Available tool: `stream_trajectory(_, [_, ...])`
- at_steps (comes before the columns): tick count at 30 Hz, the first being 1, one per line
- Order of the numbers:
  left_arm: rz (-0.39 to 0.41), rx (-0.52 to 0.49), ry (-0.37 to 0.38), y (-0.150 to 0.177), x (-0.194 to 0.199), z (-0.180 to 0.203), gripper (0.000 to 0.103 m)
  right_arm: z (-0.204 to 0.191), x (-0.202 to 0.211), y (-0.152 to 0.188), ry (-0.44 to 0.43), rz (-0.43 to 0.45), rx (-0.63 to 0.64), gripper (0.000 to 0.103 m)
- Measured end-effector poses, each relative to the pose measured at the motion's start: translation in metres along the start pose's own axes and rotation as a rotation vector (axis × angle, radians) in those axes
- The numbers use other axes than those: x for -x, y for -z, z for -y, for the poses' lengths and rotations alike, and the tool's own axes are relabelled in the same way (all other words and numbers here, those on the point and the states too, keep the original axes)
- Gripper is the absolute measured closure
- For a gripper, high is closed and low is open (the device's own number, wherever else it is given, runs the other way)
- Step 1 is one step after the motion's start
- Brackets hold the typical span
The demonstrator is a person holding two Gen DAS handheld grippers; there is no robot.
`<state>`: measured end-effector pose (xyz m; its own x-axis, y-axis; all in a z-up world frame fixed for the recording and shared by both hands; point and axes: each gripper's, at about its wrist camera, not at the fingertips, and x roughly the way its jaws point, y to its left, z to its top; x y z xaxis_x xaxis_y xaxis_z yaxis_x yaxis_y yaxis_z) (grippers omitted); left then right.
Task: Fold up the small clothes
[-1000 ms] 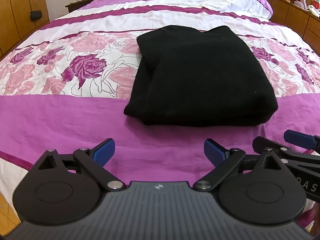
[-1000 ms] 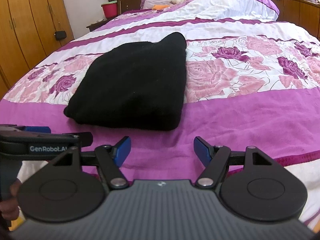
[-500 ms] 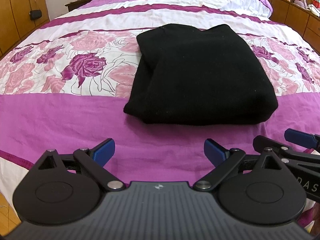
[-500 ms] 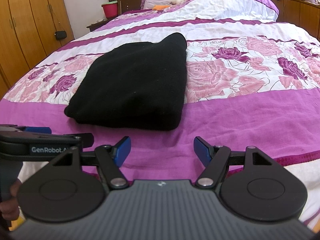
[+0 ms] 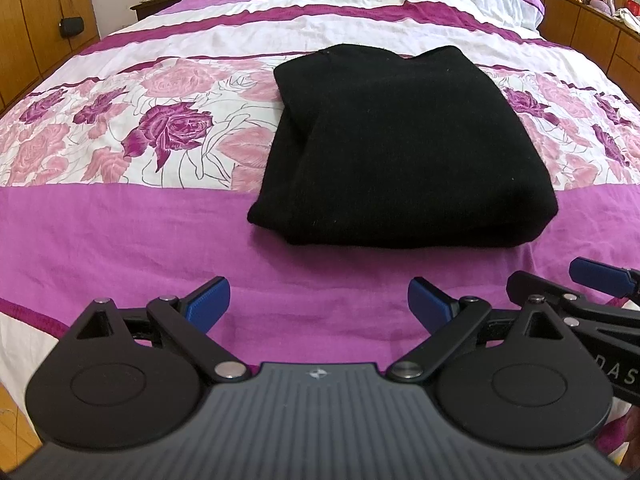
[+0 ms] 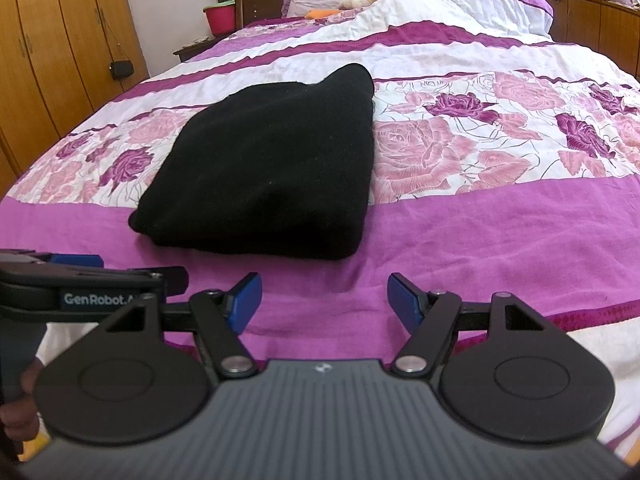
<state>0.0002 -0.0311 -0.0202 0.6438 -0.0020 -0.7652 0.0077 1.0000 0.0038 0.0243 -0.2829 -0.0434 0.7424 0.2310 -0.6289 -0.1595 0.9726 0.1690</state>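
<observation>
Black and soft, the folded garment (image 5: 404, 152) lies on the bed (image 5: 120, 232) in the left wrist view. It sits where the flower band meets the plain purple band of the bedspread. It looks like a neat, thick bundle with straight sides and a rounded fold along its near edge. The left gripper (image 5: 319, 302) hangs over the purple band, in front of the garment and apart from it. Its two blue pads are wide apart and there is nothing between them. At the right edge a bit of the right gripper (image 5: 600, 276) pokes in. It is also short of the garment.

In the right wrist view, the same folded garment (image 6: 272, 168) lies a little to the left. Its far right corner sticks up in a small bump. The right gripper (image 6: 324, 300) hangs over the purple band near the foot of the bed (image 6: 500, 240). Its blue pads are apart and hold nothing. The left gripper (image 6: 76, 260) shows at the left edge, next to it.

I think the folding of this piece is done. It is already a tidy bundle and no gripper touches it. No other clothes show on the bed near it. If anything is left, it may be pressing down that small bump, but I cannot tell if that is needed.
</observation>
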Motion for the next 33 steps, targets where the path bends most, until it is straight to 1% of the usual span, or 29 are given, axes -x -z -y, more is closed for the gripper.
stream_trajectory(27, [-0.004, 0.004, 0.001, -0.0003, -0.0021, -0.0019, 0.005, -0.0021, 0.0009, -0.0007, 0.000, 0.003, 0.012, 0.032])
stream_trajectory(33, [-0.021, -0.005, 0.005, -0.0013, -0.0056, -0.0017, 0.005, -0.0011, -0.0017, -0.0022, -0.001, -0.010, 0.011, 0.032])
